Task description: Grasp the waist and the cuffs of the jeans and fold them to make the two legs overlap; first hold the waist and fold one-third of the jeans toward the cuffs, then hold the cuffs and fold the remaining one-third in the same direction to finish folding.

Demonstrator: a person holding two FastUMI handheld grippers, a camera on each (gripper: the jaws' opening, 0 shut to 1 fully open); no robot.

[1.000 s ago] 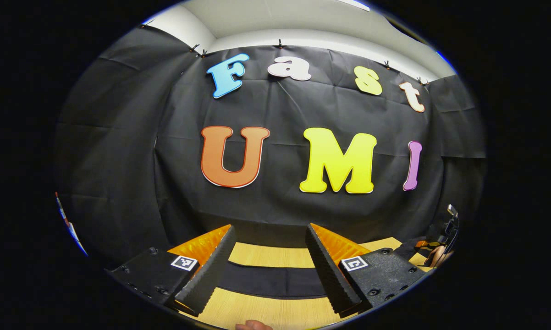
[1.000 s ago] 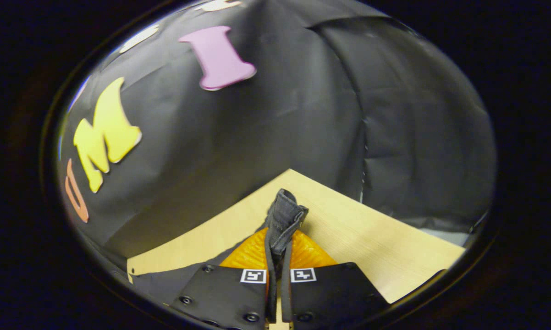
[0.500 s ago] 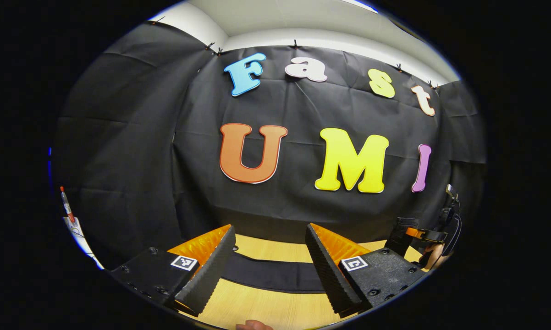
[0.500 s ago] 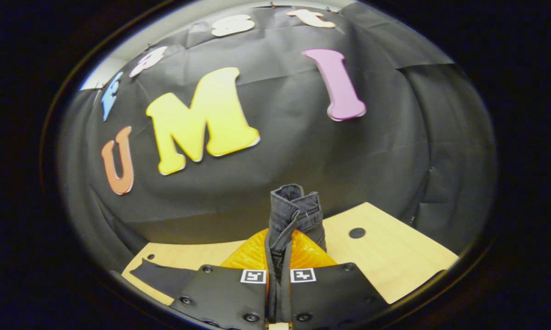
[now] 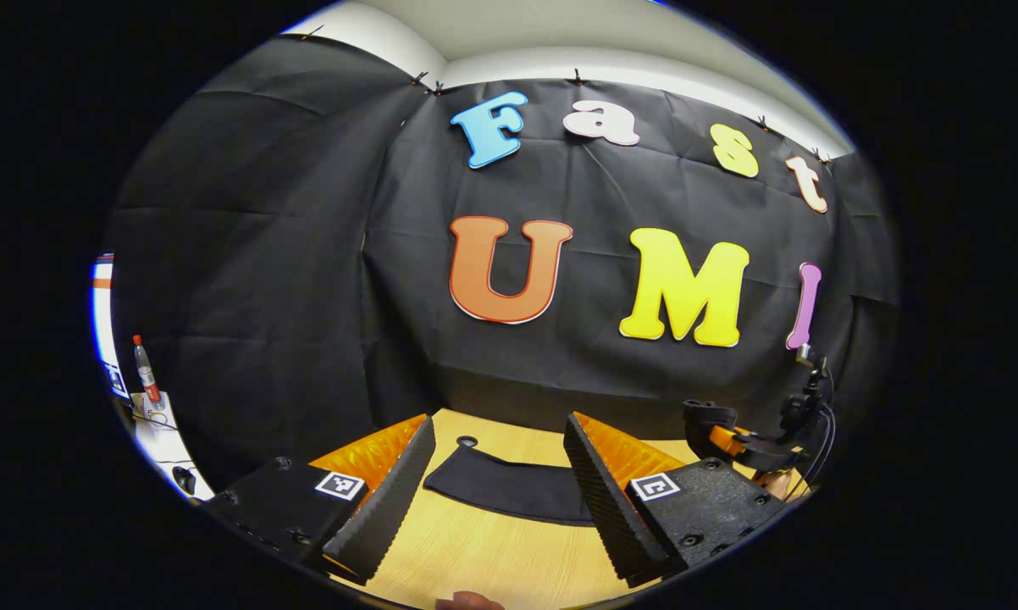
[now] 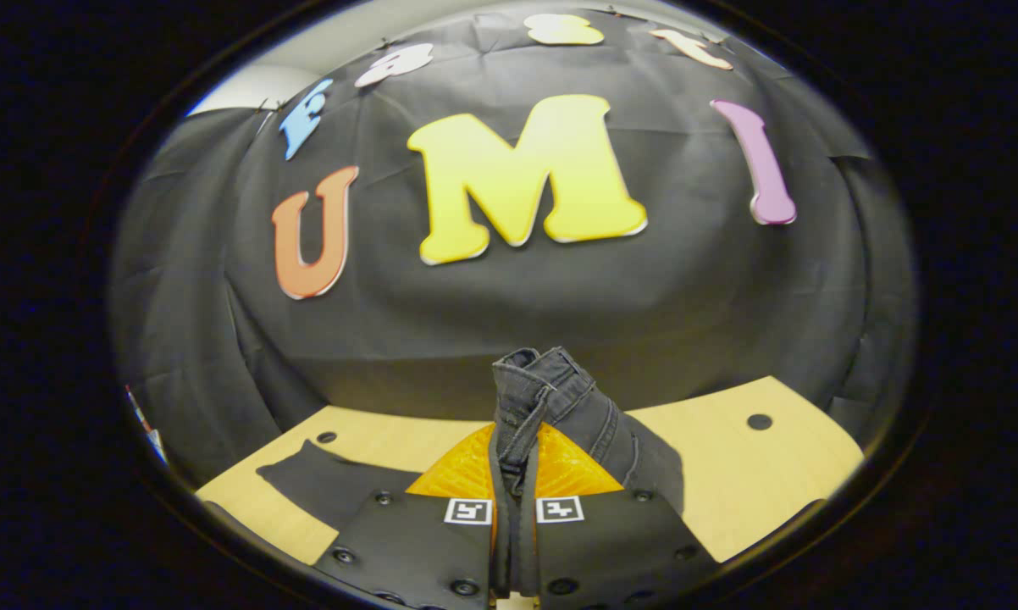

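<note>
Left gripper view: the left gripper (image 5: pixel 496 474) is seen at bottom centre w/ its fingers (image 5: pixel 382 508) spread wide apart, released, nothing held between them. Beyond the gap, a dark strip of the jeans (image 5: pixel 509 487) is laid flat on the light wooden desk (image 5: pixel 475 559), approx. bottom centre, apart from both fingers. A small dark round hole (image 5: pixel 467 441) is seen in the desk just above the strip's left end. At lower right, the right gripper (image 5: pixel 733 436) is seen farther off, raised over the desk's far right part; how its fingers stand can't be told from here. At far left edge, a bottle w/ red cap (image 5: pixel 145 373) is stood upright on a white surface outside the booth.

Right gripper view: the right gripper (image 6: pixel 513 474) is shown bottom centre, fingers clenched tight on a bunched fold of the jeans (image 6: pixel 551 398); the denim hem is poked up above the fingertips at centre frame and is draped down to the right of the fingers. A flat part of the same garment (image 6: pixel 323 483) is spread on the desk (image 6: pixel 729 466) at lower left. Two dark holes are seen in the desk, one lower left, one at right.
</note>
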